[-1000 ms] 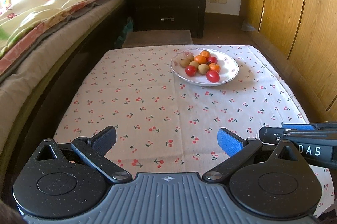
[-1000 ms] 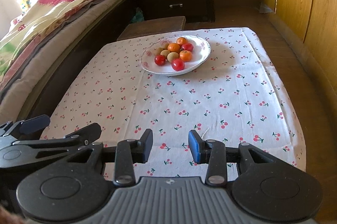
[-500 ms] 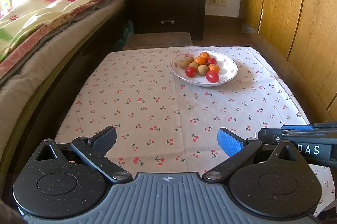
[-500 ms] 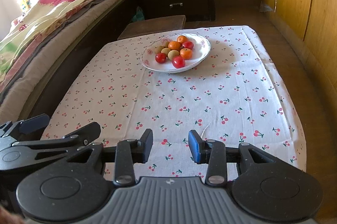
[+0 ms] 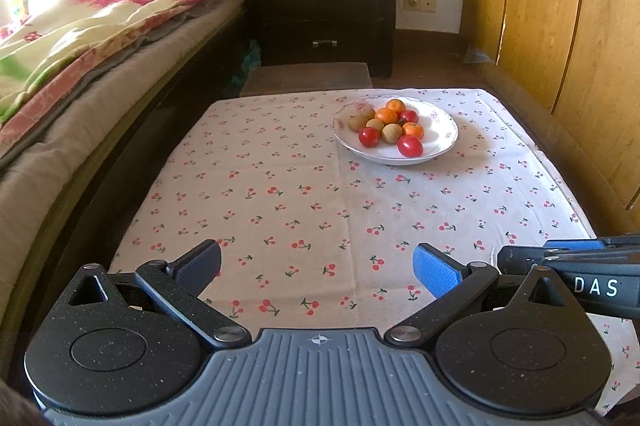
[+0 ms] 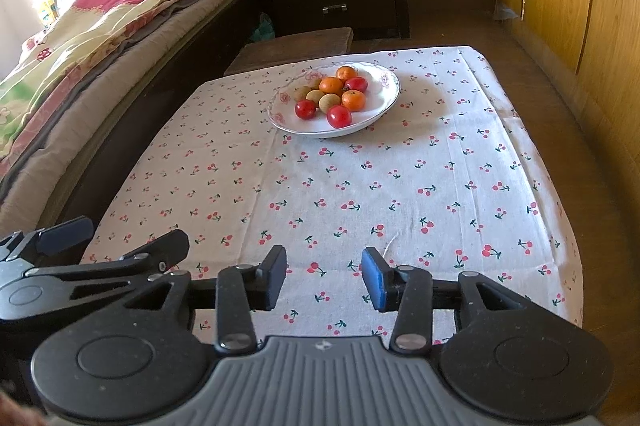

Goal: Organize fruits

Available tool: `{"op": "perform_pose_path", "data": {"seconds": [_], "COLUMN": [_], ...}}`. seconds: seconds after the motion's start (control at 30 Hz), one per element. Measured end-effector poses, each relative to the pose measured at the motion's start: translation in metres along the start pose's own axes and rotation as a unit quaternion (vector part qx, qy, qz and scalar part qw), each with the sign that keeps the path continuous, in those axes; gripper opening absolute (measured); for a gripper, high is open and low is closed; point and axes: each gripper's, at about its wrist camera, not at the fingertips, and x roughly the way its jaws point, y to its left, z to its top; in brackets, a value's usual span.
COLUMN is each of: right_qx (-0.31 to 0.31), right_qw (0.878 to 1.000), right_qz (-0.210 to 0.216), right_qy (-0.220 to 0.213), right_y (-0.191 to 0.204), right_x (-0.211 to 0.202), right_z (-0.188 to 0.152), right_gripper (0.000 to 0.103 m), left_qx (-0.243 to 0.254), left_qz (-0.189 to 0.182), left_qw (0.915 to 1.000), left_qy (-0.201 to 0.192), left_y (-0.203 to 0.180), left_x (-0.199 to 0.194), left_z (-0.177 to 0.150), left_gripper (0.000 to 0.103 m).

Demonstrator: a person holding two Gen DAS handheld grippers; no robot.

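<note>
A white plate (image 5: 444, 142) stands at the far side of a table with a cherry-print cloth (image 5: 320, 210). It holds several small fruits: oranges (image 5: 386, 115), red ones (image 5: 410, 146) and brownish ones (image 5: 359, 122). The plate also shows in the right wrist view (image 6: 384, 98). My left gripper (image 5: 318, 266) is wide open and empty over the near table edge. My right gripper (image 6: 324, 276) is open and empty, also at the near edge, to the right of the left one. Both are far from the plate.
A bed (image 5: 80, 74) with a floral blanket runs along the left. A dark nightstand (image 5: 324, 14) with clutter on top stands behind the table, a low wooden stool (image 5: 308, 78) before it. Wooden wardrobe doors (image 5: 580, 38) line the right.
Both grippers have drawn slightly back and up from the table, so the plate looks a little farther. Their jaws have not changed.
</note>
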Motion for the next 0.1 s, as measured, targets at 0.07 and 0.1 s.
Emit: {"op": "perform_pose_path", "data": {"seconds": [0.07, 0.1], "right_qx": [0.000, 0.000], "right_qw": [1.000, 1.000], "right_qz": [0.000, 0.000], "right_qy": [0.000, 0.001], "right_y": [-0.0002, -0.0002], "right_x": [0.0002, 0.0004], "right_z": [0.0000, -0.0001], "right_gripper": [0.043, 0.044], "left_qx": [-0.003, -0.004], "left_qz": [0.001, 0.001], "left_qw": [1.0000, 1.0000], "left_qy": [0.002, 0.002], "left_y": [0.0004, 0.0005], "left_x": [0.0007, 0.0010], "left_z": [0.0004, 0.0005], "left_gripper": [0.103, 0.103]}}
